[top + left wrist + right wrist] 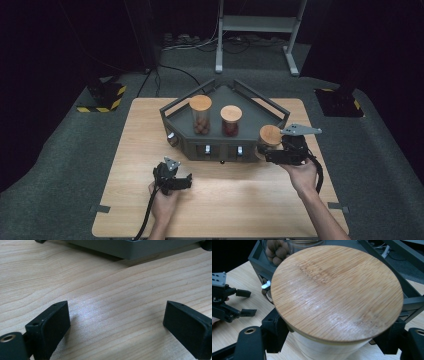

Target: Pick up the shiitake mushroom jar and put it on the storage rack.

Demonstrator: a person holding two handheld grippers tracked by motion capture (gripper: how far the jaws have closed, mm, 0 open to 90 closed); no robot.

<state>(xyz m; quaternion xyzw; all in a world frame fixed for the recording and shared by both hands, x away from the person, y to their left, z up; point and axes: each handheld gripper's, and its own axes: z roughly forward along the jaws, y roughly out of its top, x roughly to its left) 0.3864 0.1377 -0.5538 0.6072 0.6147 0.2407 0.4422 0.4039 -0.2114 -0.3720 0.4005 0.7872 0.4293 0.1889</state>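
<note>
Right gripper (265, 152) clenched on jar (332, 345) under its bamboo lid (270, 134), right of centre, beside grey tray (250, 117) — may clip tray rail and tip. Left gripper (186, 181) released — idle, lower left.

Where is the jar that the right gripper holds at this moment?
In the high view the jar is at the right front corner of the grey tray, clamped in the right gripper.
</note>
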